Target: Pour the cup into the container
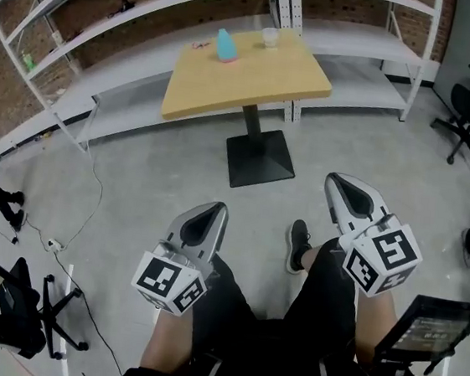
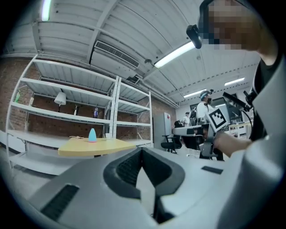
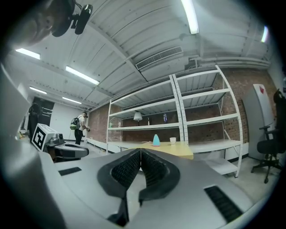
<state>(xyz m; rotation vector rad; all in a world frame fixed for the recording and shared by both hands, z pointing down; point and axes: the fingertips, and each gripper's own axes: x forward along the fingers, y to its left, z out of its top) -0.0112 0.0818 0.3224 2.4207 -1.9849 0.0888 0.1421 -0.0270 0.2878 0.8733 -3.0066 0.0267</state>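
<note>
While the table (image 1: 256, 80) stands well ahead, left gripper (image 1: 213, 212) and right gripper (image 1: 342, 184) are closed, empty.

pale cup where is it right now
Head view: the pale cup stands near the far edge of the wooden table, just right of the blue object, with white shelving behind.

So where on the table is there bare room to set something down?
The table's near half and right side are bare, from the blue object and clear cup forward to the near edge. The far edge is crowded: those two, plus a small item at far left, too small to identify.
</note>
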